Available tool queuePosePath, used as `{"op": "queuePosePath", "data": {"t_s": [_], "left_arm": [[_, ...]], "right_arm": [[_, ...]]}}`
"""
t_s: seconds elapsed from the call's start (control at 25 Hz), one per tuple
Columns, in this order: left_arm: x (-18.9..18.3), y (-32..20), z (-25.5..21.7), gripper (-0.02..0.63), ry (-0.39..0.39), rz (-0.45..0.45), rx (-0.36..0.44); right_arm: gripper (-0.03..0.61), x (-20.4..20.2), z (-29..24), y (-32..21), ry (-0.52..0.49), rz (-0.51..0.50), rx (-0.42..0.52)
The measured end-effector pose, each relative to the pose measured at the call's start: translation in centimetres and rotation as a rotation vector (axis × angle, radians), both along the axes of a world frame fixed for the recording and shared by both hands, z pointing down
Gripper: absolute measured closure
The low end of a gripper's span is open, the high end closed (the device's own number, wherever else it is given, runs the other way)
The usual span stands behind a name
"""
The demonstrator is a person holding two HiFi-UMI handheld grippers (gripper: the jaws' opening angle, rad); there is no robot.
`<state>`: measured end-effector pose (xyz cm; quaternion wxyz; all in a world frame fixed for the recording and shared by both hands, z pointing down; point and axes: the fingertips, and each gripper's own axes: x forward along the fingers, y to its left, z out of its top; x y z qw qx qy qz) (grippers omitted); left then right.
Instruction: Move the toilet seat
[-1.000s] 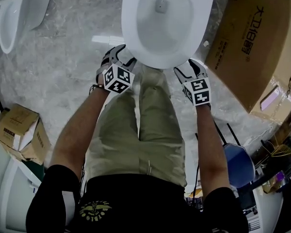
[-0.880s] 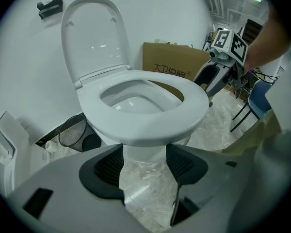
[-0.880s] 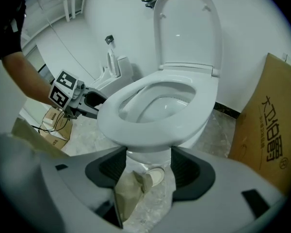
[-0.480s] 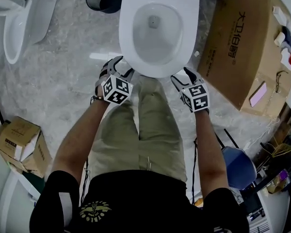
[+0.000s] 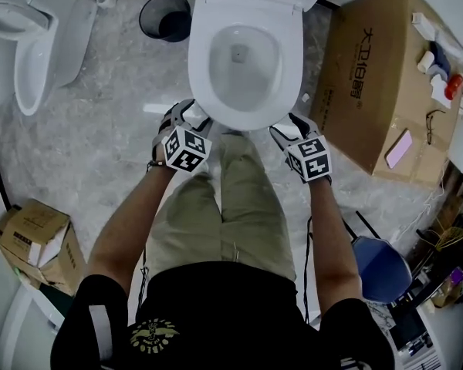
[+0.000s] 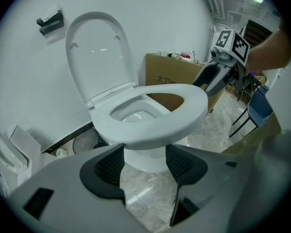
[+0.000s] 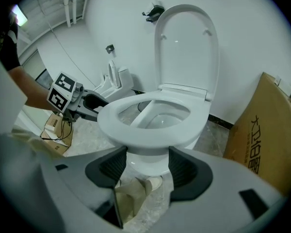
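A white toilet stands ahead with its seat (image 5: 245,102) lying flat on the bowl. In the gripper views the lid (image 6: 99,52) stands upright against the wall. My left gripper (image 5: 191,116) is at the seat's front left edge, open, with the seat rim (image 6: 150,113) just above and beyond its pads and nothing between them. My right gripper (image 5: 287,127) is at the front right edge, also open, the rim (image 7: 153,125) just past its pads (image 7: 183,168). Neither gripper holds the seat. Each one shows in the other's view: the right gripper (image 6: 218,74), the left gripper (image 7: 82,103).
A large cardboard box (image 5: 378,91) with small items on top stands right of the toilet. A black bin (image 5: 163,18) and a second toilet (image 5: 31,45) are to the left. A small carton (image 5: 35,241) sits at the left, a blue chair (image 5: 382,268) at the lower right.
The head view has drawn back, so the whole bowl and more floor show. Both grippers stay open at the seat's front rim, shifted only slightly.
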<state>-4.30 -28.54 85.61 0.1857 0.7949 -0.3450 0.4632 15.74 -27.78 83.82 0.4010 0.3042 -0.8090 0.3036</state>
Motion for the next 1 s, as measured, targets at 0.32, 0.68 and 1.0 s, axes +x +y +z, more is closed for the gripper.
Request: {"op": "queuePosePath", "data": {"t_s": [0.32,0.68,1.0], "left_arm": [[0.1,-1.9,-3.9,0.333,-0.017,0.012,0.016],[0.3,-5.1,-8.5,0.336,-0.023,0.023,0.03],[0.2,-7.6,-11.5,0.336,-0.013,-0.037,0.029]], "right_arm": [[0.299,-0.2,-4.1,-2.2,0.012,-0.029,0.029],[0.301,-0.2,-8.7,-5.4,-0.012,-0.036,0.027],[0.331,-0.3,-11.8,-7.8,-0.053,-0.011,-0.002]]}}
